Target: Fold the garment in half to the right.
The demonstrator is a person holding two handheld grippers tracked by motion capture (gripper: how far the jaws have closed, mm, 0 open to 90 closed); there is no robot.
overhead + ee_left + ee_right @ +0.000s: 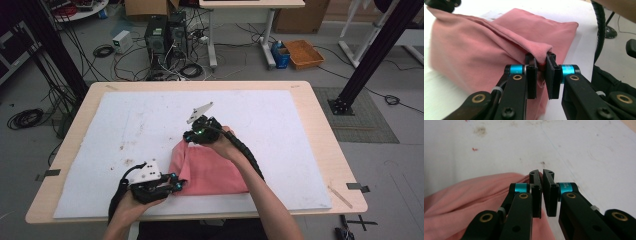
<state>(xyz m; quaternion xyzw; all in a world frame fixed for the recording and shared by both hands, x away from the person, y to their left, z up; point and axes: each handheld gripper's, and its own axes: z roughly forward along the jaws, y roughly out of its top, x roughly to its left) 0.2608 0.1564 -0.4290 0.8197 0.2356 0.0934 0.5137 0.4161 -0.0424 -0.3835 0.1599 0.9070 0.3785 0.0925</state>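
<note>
Pink cloth (pixel 210 172) at lower centre is pinched by both tongs: left (pixel 541 65) on a folded corner, right (pixel 542 178) on an edge. Its far end is blurred in the left gripper view, and the right hand (pixel 225 145) covers part of it.

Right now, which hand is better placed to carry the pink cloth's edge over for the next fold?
Probably the left. Its fingers visibly pinch a fold of the cloth at the near edge. The right gripper is shut at the far corner, but its hold on the fabric is unclear.
</note>
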